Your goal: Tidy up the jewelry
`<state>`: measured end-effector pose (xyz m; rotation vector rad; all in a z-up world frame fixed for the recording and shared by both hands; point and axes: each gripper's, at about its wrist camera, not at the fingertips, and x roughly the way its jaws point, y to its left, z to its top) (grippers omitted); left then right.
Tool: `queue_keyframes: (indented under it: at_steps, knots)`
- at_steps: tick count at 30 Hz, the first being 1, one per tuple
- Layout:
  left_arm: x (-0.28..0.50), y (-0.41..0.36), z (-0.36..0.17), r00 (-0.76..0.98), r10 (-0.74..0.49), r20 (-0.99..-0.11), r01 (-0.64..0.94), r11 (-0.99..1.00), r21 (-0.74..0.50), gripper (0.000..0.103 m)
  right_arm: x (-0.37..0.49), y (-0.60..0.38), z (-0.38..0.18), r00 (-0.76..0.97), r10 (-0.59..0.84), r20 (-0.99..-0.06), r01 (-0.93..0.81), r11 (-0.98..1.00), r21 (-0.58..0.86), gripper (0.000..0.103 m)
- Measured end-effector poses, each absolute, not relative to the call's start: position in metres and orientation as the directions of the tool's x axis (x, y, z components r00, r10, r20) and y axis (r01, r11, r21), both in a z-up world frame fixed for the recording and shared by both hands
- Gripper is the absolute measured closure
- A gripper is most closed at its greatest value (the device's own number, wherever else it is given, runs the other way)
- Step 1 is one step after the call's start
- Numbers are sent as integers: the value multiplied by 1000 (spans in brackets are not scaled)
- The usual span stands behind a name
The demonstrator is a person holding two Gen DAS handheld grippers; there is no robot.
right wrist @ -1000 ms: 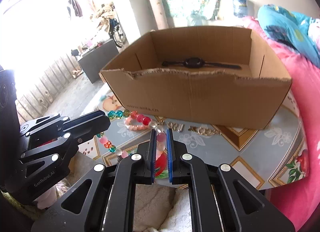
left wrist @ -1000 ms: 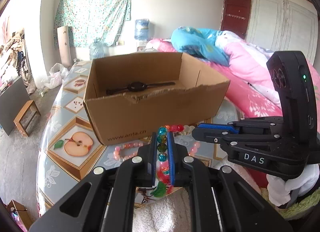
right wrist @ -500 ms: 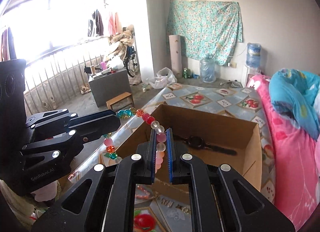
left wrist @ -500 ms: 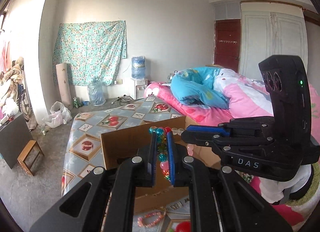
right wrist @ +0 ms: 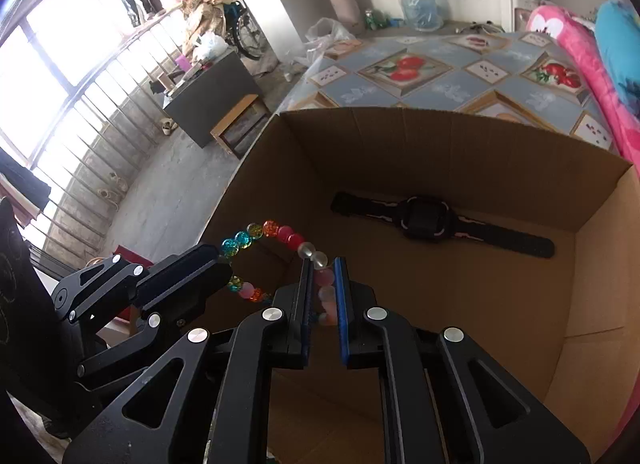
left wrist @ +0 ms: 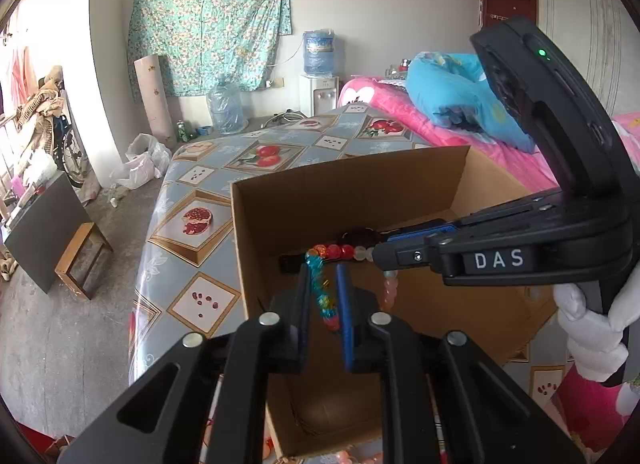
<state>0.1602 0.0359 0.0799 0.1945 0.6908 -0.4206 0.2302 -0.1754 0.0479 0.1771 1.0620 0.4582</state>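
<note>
**Bead bracelet held over the open box**

Both grippers hang above the cardboard box (right wrist: 500,167), which stands on the fruit-patterned tablecloth (right wrist: 432,75).

The bead bracelet (right wrist: 280,232) is strung between them over the box's near-left part. Its top run lies roughly level from left to right, and its ends drop between the two pairs of jaws.

The left gripper (left wrist: 323,296) has just been opening. Its jaws are parted, and the teal and red beads hang loosely between the pads, apparently against the left one only.

The right gripper (right wrist: 323,292) has also just been opening. Its narrower gap still holds pink and frosted beads; whether the pads press on them I cannot tell.

On the box floor, towards the far wall, a black watch (right wrist: 428,219) lies flat, its strap stretched left to right.
</note>
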Motion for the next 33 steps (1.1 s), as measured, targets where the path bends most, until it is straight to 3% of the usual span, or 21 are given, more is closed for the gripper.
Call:
queue_keyframes:
  at_steps: [2,10,20,23,28,30,33]
  knots:
    - [162,38,78,721,-287,-631,411,910,55,70,237,-176,45,397,447,-802,-257,893,370,91]
    - [154,62,88,771,-282,-571,352,936,12,65,221,-198,66,479,464,-745,-251,886,390,90]
    - [102,92,101,803,-299,-515,294,951,-93,44,140,-234,107,625,430,-651,-303,903,305,82]
    - [81,95,89,793,-288,-536,279,955,-101,38,106,-242,114,672,435,-600,-319,901,295,66]
    - [53,90,59,745,-249,-619,252,964,-85,34,56,-248,107,732,421,-536,-321,906,274,27]
    - [46,89,49,723,-244,-646,241,966,-95,34,43,-250,96,741,409,-532,-300,911,283,17]
    - [38,83,38,709,-231,-666,229,969,-92,33,32,-253,75,753,325,-572,-223,944,243,16]
